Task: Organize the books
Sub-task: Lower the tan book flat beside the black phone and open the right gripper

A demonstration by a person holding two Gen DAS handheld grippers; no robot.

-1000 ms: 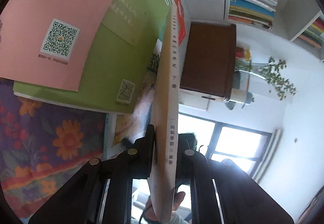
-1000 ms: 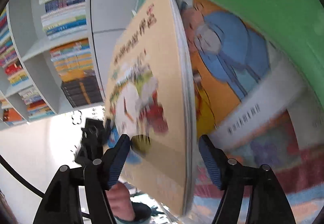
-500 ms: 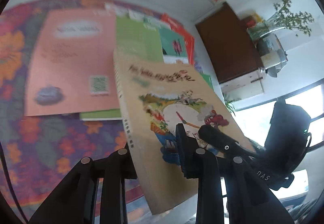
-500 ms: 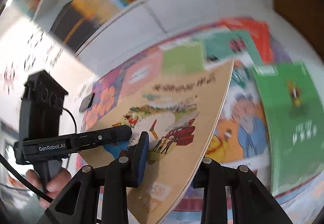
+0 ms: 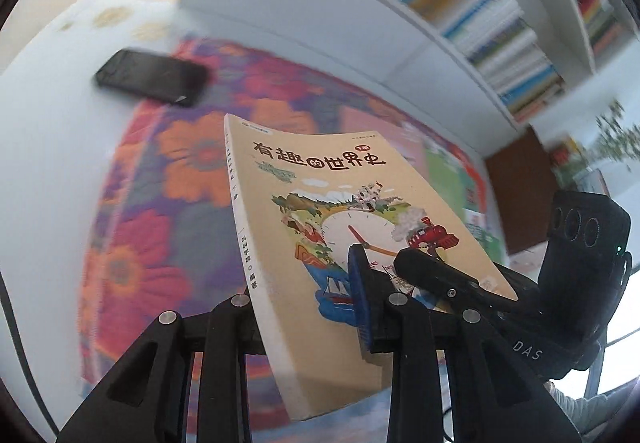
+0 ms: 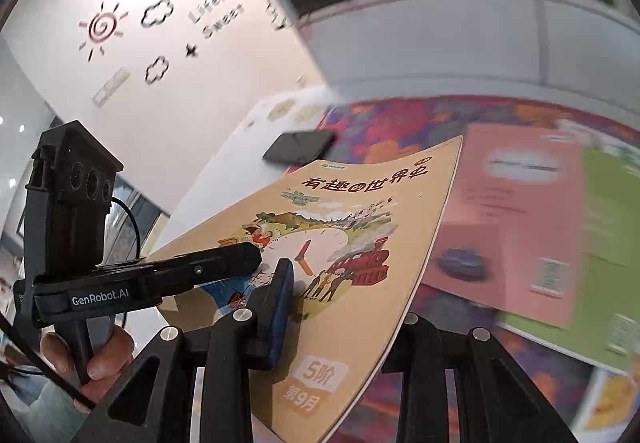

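Both grippers clamp the tan book (image 5: 344,227): left gripper (image 5: 308,307) near its spine, right gripper (image 6: 344,307) on the open edge. Shared grip likely keeps it flat above the floral cloth (image 5: 160,203) for placing.

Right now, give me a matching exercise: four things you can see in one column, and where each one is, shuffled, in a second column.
Things:
1. tan book
2. black phone
3. pink book
4. floral cloth

Places:
A. spread over the white table
B. flat on the cloth, overlapping a green book
C. held between both grippers, above the cloth
D. at the cloth's edge, partly on bare table

Pairs: 1-C, 2-D, 3-B, 4-A
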